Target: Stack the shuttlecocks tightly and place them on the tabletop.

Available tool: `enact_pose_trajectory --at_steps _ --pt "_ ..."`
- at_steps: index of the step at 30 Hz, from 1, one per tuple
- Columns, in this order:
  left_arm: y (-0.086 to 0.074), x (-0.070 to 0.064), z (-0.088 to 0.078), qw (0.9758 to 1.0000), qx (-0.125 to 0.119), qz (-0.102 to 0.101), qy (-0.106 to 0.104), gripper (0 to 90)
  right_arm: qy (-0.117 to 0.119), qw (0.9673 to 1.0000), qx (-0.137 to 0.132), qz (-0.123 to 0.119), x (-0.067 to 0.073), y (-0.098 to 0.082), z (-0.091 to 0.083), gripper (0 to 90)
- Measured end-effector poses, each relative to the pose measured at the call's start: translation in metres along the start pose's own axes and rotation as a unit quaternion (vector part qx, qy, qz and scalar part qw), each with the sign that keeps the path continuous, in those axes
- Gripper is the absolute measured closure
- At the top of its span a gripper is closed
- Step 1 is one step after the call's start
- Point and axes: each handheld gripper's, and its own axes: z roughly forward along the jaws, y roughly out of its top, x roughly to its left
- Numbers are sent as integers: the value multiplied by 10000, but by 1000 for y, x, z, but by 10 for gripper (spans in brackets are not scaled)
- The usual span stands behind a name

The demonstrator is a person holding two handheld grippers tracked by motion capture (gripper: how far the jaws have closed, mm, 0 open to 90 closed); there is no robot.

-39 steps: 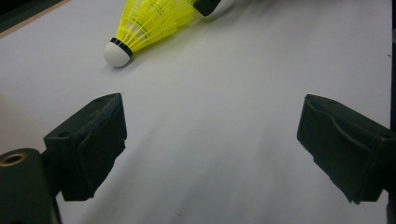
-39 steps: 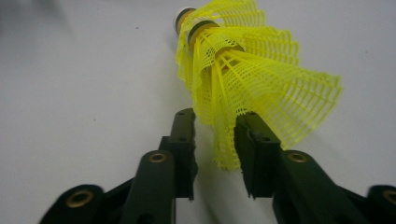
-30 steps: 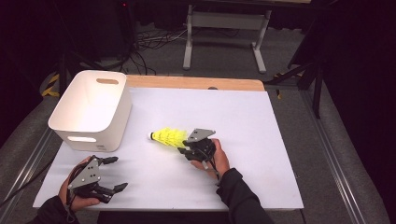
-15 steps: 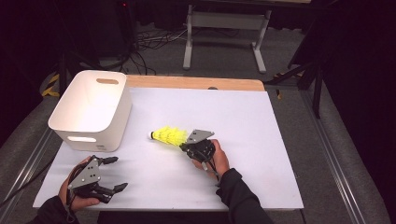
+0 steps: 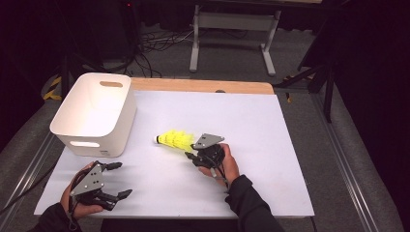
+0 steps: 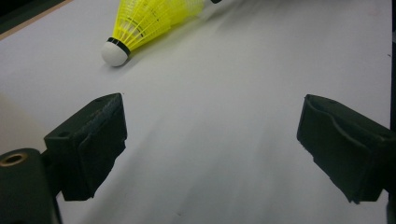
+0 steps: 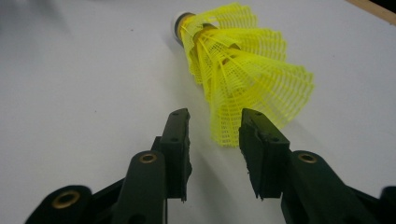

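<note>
A stack of nested yellow shuttlecocks point(image 5: 173, 139) lies on its side on the white table point(image 5: 261, 121), white cork pointing left. My right gripper point(image 5: 190, 151) sits at the skirt end. In the right gripper view its jaws point(image 7: 215, 123) have just been opening, and the rim of the yellow mesh skirt point(image 7: 243, 74) hangs between the tips with neither pad pressing on it. My left gripper point(image 5: 123, 179) rests near the front left edge, jaws wide apart and empty point(image 6: 210, 126). In the left gripper view the shuttlecocks point(image 6: 144, 23) lie well ahead of it.
A white plastic bin point(image 5: 87, 140) with handle slots stands at the table's left, behind the left hand. A wooden strip point(image 5: 203, 86) runs along the far edge. Beyond it are a metal stand and cables on the dark floor.
</note>
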Motion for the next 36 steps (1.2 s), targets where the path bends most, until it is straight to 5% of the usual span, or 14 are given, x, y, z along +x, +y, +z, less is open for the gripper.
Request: enact_pose_trajectory --at_steps 15,36 --pt "0 0 -1 10000 -31 -43 41 91 -190 9969 -701 -316 2 6 -48 508" --pt "1 0 -2 10000 -33 -14 81 91 -660 9936 -746 -539 12 -22 -87 324"
